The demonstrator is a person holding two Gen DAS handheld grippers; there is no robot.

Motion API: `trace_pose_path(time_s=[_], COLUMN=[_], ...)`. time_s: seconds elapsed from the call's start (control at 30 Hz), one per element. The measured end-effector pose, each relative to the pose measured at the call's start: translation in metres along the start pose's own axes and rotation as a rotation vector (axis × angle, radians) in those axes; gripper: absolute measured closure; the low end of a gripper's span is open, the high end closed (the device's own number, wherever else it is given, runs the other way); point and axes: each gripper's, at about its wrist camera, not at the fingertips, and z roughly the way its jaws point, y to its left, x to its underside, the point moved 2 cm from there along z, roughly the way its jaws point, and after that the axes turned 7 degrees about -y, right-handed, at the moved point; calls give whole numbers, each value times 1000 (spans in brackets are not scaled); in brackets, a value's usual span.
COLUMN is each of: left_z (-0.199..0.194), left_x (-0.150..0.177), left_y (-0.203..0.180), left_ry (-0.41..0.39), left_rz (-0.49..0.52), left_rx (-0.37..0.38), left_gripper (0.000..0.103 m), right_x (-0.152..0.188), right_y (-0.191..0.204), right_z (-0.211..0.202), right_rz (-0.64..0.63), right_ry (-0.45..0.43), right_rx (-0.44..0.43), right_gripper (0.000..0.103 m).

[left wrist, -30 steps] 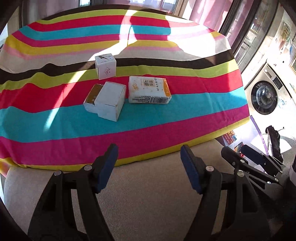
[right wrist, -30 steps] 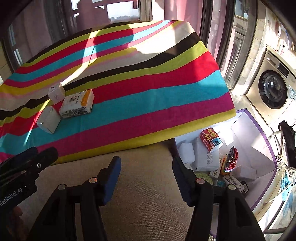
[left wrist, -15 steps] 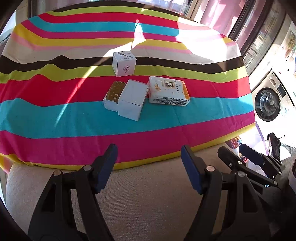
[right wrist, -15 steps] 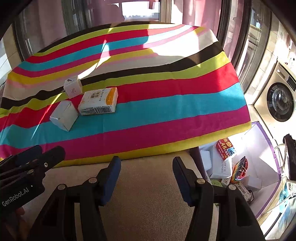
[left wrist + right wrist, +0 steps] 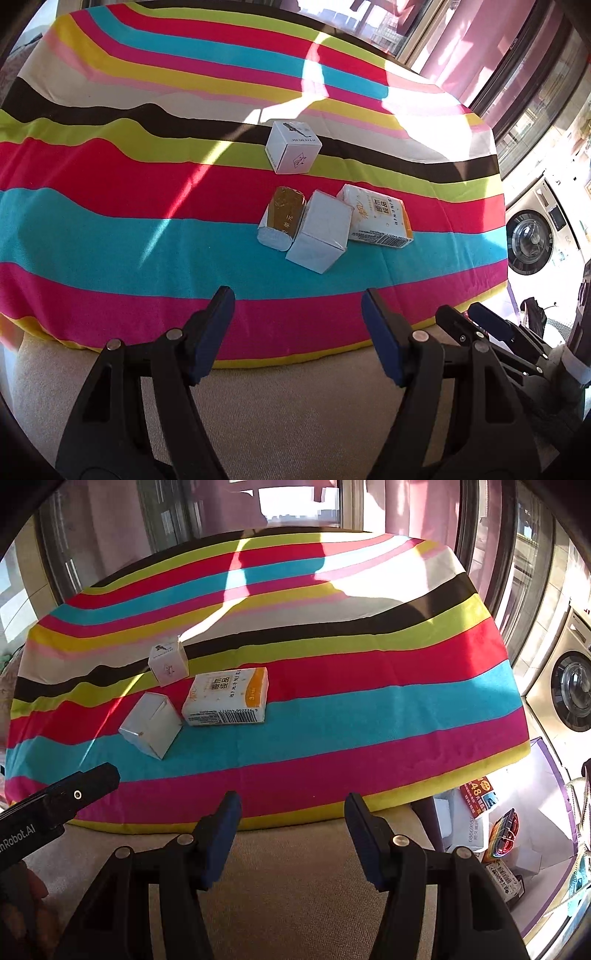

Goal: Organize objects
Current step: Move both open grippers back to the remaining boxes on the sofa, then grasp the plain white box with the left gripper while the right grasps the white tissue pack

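The left gripper (image 5: pixel 297 314) hangs with jaws apart and nothing between them, over the near hem of the striped cloth (image 5: pixel 110 229). Ahead of it, well apart, lie a gold-topped packet (image 5: pixel 280 219), a plain white box (image 5: pixel 321 232) touching it, and a tissue pack (image 5: pixel 380 219) just beside; a small printed cube box (image 5: pixel 293 147) sits farther back. The right gripper (image 5: pixel 291 808) is likewise parted and empty, with these boxes off to its left. A washing machine (image 5: pixel 569 690) stands right, above a floor bin of packages (image 5: pixel 480 812).
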Motion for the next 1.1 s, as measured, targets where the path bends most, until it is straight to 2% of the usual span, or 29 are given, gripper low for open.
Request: trace_pose_path(time_s=[0.13,0.37,0.43,0.57,0.63,0.87,1.03,1.1], left_z=[6,26,34,52,58,30,13,8], left_x=[-9,-25,-28,-27,-24,-23,-18,-17], left_y=[-4,-19,-21,-22,-19,-7,11,17], left_ry=[-2,-6,6,53,78,-19,-75,-88], left_rz=[39,136,155,173,157,81,-5,-30], left_rx=[31,19,22,31,39,118,70,73], left_gripper=[29,29,37,47,61,63,63,63], right_x=[-7,-16,-17,-18,-19,-26,-33,-36], right_y=[6,11,10,8,7,15,30,36], right_z=[7,17,18,21,23,33,41,44], right_rz=[-6,1,6,23,28,22,-17,-34], right_ry=[-10,-21,-25,-23,-21,-25,-43,-47], right_rx=[-16,-38,-43,-53,-56,-63,-77,-79], right_gripper=[44,39,38,34,33,30,25,25])
